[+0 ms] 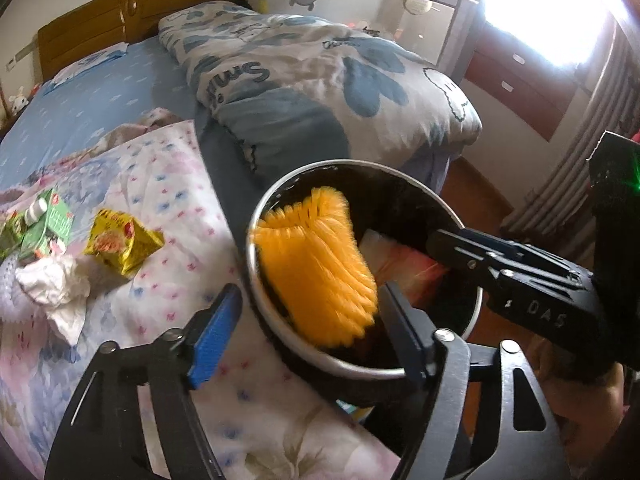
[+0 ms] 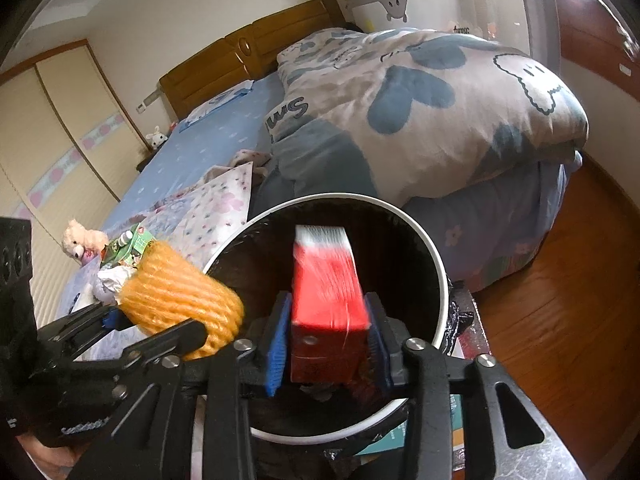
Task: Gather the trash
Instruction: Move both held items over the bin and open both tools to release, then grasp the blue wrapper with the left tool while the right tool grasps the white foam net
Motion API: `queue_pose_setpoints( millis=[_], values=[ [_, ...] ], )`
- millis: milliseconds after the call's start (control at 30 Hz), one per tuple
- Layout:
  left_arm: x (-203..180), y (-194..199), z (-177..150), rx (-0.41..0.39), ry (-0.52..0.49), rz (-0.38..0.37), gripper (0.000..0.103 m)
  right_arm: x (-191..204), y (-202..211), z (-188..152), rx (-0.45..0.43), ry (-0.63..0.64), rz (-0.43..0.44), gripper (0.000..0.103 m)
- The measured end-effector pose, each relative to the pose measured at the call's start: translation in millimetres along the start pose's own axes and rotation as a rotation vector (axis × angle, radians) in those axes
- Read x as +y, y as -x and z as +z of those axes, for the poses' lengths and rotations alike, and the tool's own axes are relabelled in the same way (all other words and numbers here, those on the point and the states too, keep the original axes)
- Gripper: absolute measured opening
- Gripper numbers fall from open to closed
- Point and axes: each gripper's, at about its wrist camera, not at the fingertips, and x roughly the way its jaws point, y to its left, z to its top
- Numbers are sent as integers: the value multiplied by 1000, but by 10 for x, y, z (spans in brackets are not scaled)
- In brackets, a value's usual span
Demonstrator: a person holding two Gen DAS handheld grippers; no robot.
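Left gripper (image 1: 308, 332) stood wide, orange foam net (image 1: 316, 264) blurred, apparently dropping into the black-lined bin (image 1: 256, 276); right gripper (image 2: 328, 340) bracketed a blurred red carton (image 2: 326, 284) over it; yellow wrapper (image 1: 122, 242), green packets (image 1: 44, 224) and tissue (image 1: 56, 284) remained at left on the bed.

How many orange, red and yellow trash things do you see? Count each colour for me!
Orange (foam net, over the bin): 1
Red (pack, over the bin): 1
Yellow (wrapper, on the bed): 1
Total: 3
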Motion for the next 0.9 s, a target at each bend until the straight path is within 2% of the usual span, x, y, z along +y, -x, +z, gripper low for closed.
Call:
queue_pose_setpoints(
  millis=[67, 133, 200, 400, 900],
  values=[
    [57, 36, -63, 0, 19, -4, 75, -5, 37, -17, -11, -11, 1, 59],
    [115, 72, -138, 0, 38, -2, 75, 25, 78, -36, -20, -13, 8, 60],
    [191, 112, -226, 0, 60, 2, 76, 76, 116, -61, -31, -12, 18, 73],
    [513, 296, -545, -10, 135, 51, 76, 317, 170, -153, -38, 4, 62, 84],
    [1471, 815, -1148, -66, 303, 244, 76, 1323, -1, -404, -14, 136, 224, 85]
  ],
)
